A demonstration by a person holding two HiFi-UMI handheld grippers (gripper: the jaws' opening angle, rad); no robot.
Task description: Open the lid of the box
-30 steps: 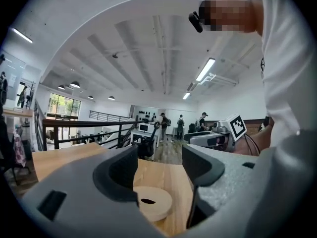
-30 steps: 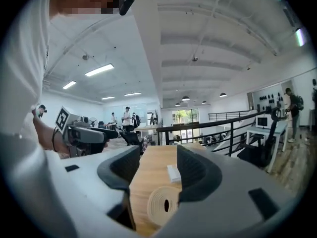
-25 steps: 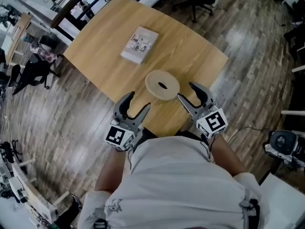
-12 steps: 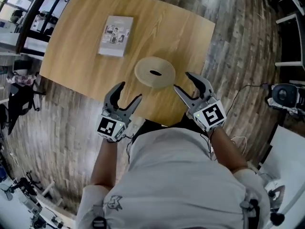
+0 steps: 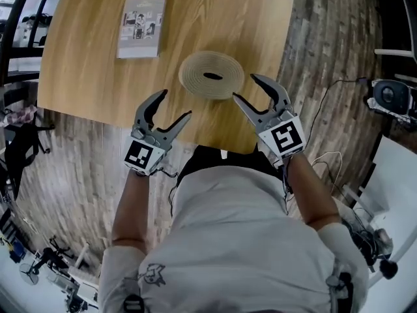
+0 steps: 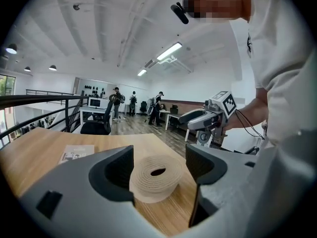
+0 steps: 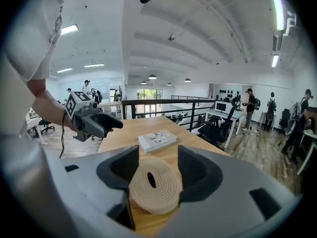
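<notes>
A round woven tan box (image 5: 212,75) with a slot in its lid stands near the front edge of the wooden table (image 5: 85,77). My left gripper (image 5: 176,104) hovers just in front and to the left of it; its jaws have just been opening and hold nothing. My right gripper (image 5: 245,87) hangs open at the box's right side, close to its rim. Through the left gripper's (image 6: 159,155) jaws the box (image 6: 156,176) lies a short way ahead. The box (image 7: 154,185) fills the gap of the right gripper (image 7: 157,155) without touching it.
A thin booklet (image 5: 141,26) lies on the table beyond the box, to the left. The table's front edge runs just under both grippers. Wood flooring surrounds the table, with a cable and a dark device (image 5: 389,98) at the right.
Both grippers have come down and forward towards the box, now flanking its near side. The left jaws stand a little wider. The box and booklet have not moved on the table.
</notes>
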